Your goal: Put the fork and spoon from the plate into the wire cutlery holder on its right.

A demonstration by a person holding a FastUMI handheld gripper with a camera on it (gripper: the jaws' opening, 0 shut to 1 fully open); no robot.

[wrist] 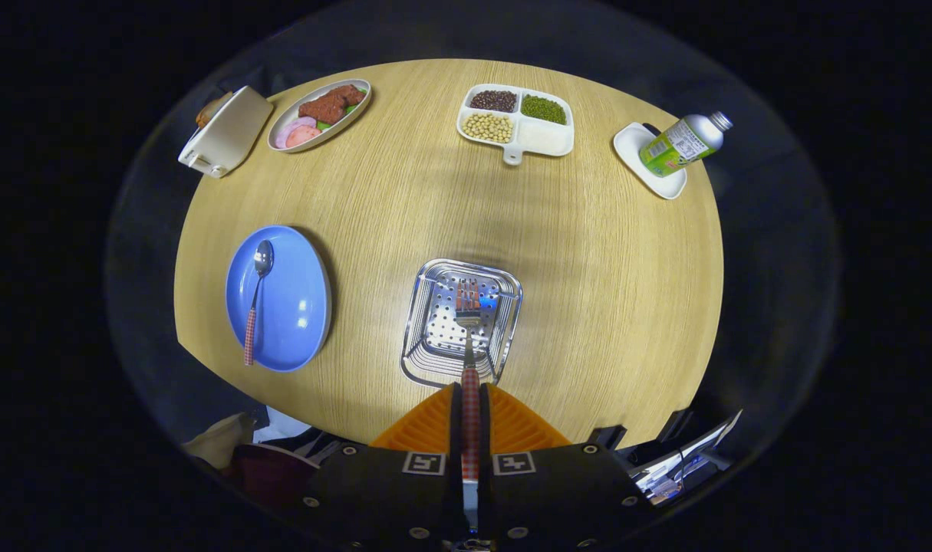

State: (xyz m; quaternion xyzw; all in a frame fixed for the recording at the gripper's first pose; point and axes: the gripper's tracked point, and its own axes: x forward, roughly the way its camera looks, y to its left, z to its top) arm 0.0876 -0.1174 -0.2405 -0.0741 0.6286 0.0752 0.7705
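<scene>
Gripper [471, 399] clamped on fork [469, 337] handle – tines over wire holder [461, 322] at 12 o'clock. Spoon [255, 299] on blue plate [289, 307], 10 o'clock. Bottle [682, 142] label unreadable.

You look steeply down from the camera riding on the gripper [471, 406], along its fingers, from well above the round wooden table [588, 253], whose far edge curves beyond.

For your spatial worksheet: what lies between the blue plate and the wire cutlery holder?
Bare table between blue plate and cutlery holder, in the gripper view.
</scene>
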